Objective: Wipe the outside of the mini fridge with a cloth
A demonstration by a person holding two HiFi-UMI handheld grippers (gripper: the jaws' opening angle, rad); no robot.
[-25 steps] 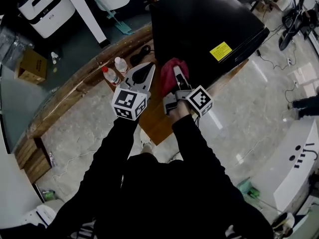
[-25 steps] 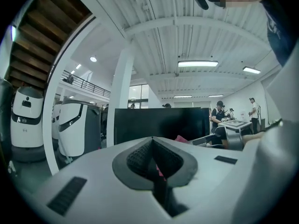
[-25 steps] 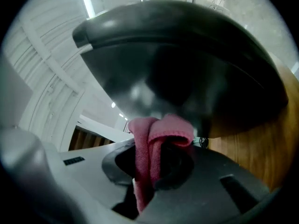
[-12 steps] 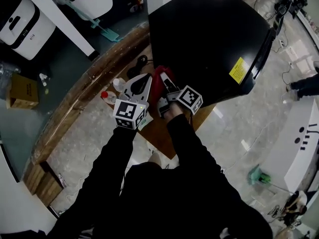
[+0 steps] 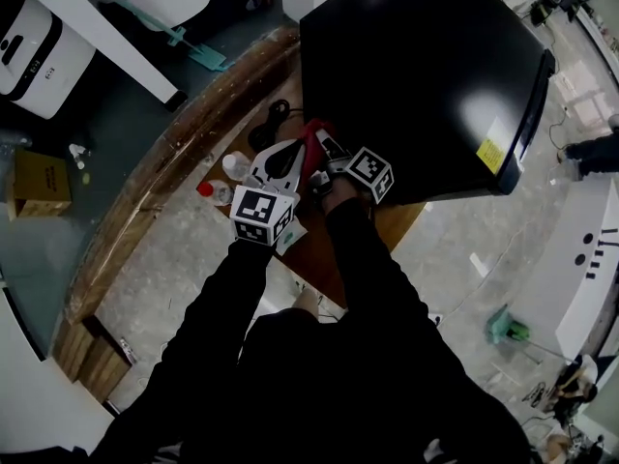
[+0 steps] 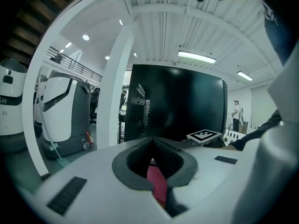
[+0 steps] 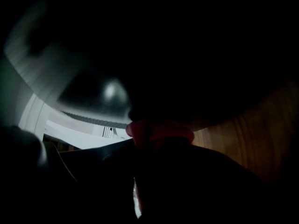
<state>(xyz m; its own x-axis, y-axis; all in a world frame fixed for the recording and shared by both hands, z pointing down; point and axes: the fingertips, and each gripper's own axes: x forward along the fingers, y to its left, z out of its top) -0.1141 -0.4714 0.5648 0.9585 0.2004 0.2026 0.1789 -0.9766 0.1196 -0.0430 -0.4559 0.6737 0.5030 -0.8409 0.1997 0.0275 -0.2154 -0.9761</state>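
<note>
Head view: black mini fridge (image 5: pixel 426 75) stands on the wooden table (image 5: pixel 174 153), filling the top right. The right gripper (image 5: pixel 327 153) holds a red cloth (image 5: pixel 311 131) against the fridge's lower left edge. The left gripper (image 5: pixel 293 150) is just beside it on the left, its tip next to the cloth. Two small bottles (image 5: pixel 232 166) stand on the table left of the grippers, with a black cable (image 5: pixel 275 116) near the fridge corner. Left gripper view: left gripper (image 6: pixel 152 146) has its jaws together, nothing clamped. The red cloth (image 6: pixel 158 181) shows through the slit below them, and the fridge (image 6: pixel 177 101) is straight ahead. Right gripper view: very dark. The right gripper (image 7: pixel 159 143) has its jaws closed on the cloth (image 7: pixel 161 130), which bunches at the tips and is pressed to the black fridge (image 7: pixel 187 55). Wood table (image 7: pixel 261 125) is at right.
</note>
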